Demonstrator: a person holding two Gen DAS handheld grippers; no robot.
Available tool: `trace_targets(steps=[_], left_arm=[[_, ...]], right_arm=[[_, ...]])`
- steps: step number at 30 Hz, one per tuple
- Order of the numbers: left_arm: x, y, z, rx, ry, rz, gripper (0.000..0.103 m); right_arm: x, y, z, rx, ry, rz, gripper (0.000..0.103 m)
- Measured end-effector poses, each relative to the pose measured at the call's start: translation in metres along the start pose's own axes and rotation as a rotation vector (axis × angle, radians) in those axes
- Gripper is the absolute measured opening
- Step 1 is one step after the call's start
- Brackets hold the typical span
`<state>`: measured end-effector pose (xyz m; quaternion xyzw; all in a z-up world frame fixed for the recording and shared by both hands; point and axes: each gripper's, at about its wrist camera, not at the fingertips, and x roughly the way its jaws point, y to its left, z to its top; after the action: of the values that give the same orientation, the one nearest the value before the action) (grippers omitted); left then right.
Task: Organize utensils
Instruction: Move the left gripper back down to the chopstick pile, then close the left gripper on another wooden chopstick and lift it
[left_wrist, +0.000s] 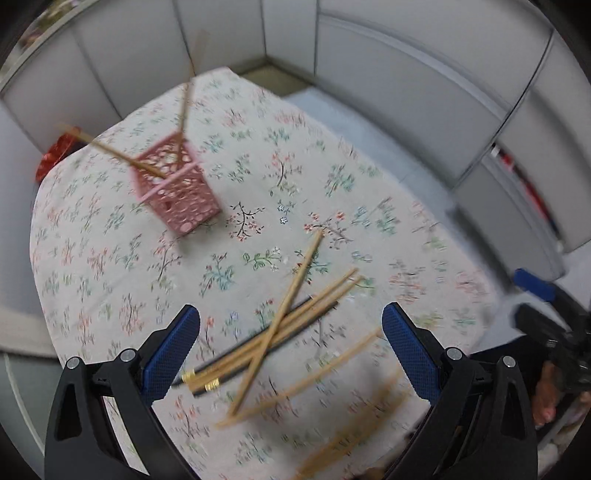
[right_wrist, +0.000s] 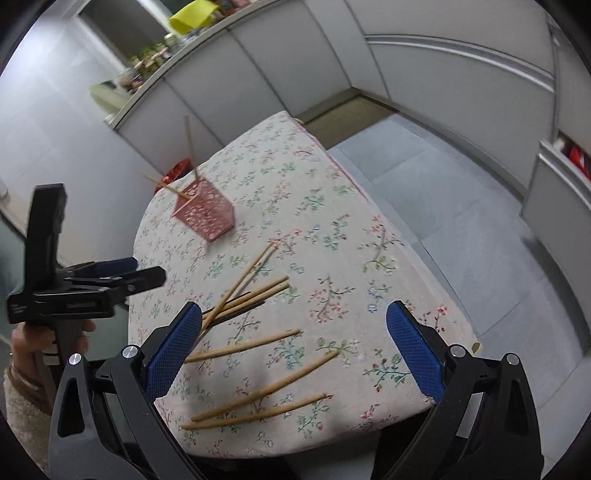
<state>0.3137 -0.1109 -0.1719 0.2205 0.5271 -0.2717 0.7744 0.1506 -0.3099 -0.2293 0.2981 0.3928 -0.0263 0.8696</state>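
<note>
Nearest in the right wrist view, the right gripper (right_wrist: 295, 354) hangs above the near edge of the table with its blue-padded jaws spread wide and nothing between them. Below it three loose tan wooden chopsticks (right_wrist: 258, 395) lie apart from one another on the floral-print tablecloth (right_wrist: 332, 229), two close to the near edge and one a little farther in. The left gripper (left_wrist: 291, 350) hovers with its blue-padded jaws also wide apart and empty, above a crossed heap of tan wooden chopsticks and black gold-banded chopsticks (left_wrist: 280, 325); one tan stick lies slanted over the rest. In the right wrist view this same heap (right_wrist: 247, 295) sits just beyond the three loose sticks, toward the left, and the left gripper (right_wrist: 147, 277) shows from the side at the table's left edge, held by a hand (right_wrist: 40, 343). Farther off, near the far left of the table, stands the pink perforated square utensil holder (left_wrist: 177, 184), with two tan chopsticks (left_wrist: 183, 110) leaning out of it in different directions. A red shiny object (left_wrist: 55, 155), too blurred to identify, sits just past the table's far left edge. Grey cabinet panels (left_wrist: 406, 74) enclose the scene beyond.
</note>
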Motion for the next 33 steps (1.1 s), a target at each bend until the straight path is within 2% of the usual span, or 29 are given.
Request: trace_targets(steps=[1, 4, 5, 7, 9, 10, 12, 13, 15, 16, 17, 20, 24, 30, 32, 33], left_arm=[[0.014, -0.006, 0.009, 0.023, 0.023, 0.017, 0.096], [0.042, -0.013, 0.026, 0.052, 0.082, 0.002, 0.095], [0.051, -0.015, 0.031, 0.061, 0.099, 0.000, 0.095], [0.071, -0.019, 0.040, 0.075, 0.142, -0.007, 0.092], [0.091, -0.020, 0.048, 0.070, 0.204, -0.024, 0.073], [0.101, -0.019, 0.050, 0.064, 0.236, -0.035, 0.068], [0.115, -0.021, 0.051, 0.071, 0.270, -0.040, 0.049], [0.121, -0.021, 0.050, 0.078, 0.283, -0.032, 0.046], [0.131, -0.021, 0.047, 0.084, 0.304, -0.035, 0.031], [0.136, -0.021, 0.045, 0.081, 0.314, -0.040, 0.028], [0.137, -0.019, 0.044, 0.075, 0.310, -0.049, 0.027], [0.136, -0.012, 0.041, 0.059, 0.282, -0.076, 0.013], [0.123, 0.000, 0.030, 0.040, 0.220, -0.071, 0.010], [0.053, 0.029, -0.004, -0.029, 0.029, -0.098, 0.006], [0.023, 0.036, -0.017, -0.049, -0.044, -0.095, 0.006], [0.001, 0.042, -0.029, -0.061, -0.099, -0.090, 0.006]], right_arm=[[0.004, -0.007, 0.000, 0.011, -0.011, -0.007, 0.096], [0.010, -0.017, -0.001, 0.026, -0.016, -0.025, 0.096], [0.013, -0.019, 0.001, 0.040, -0.004, 0.005, 0.096], [0.015, -0.020, 0.003, 0.031, -0.005, 0.005, 0.096], [0.017, -0.023, 0.004, 0.037, 0.003, 0.013, 0.096], [0.018, -0.024, 0.005, 0.041, 0.006, 0.014, 0.096], [0.019, -0.030, 0.006, 0.053, 0.011, 0.016, 0.096], [0.020, -0.032, 0.007, 0.059, 0.016, 0.017, 0.096], [0.022, -0.035, 0.008, 0.067, 0.027, 0.017, 0.096], [0.023, -0.035, 0.008, 0.068, 0.033, 0.016, 0.096], [0.024, -0.036, 0.008, 0.068, 0.039, 0.013, 0.096], [0.025, -0.037, 0.008, 0.068, 0.047, 0.011, 0.096], [0.028, -0.035, 0.006, 0.058, 0.064, -0.008, 0.096], [0.038, -0.031, 0.003, 0.039, 0.109, -0.102, 0.094], [0.042, -0.027, -0.001, 0.043, 0.132, -0.124, 0.087], [0.046, -0.024, -0.004, 0.058, 0.162, -0.132, 0.079]])
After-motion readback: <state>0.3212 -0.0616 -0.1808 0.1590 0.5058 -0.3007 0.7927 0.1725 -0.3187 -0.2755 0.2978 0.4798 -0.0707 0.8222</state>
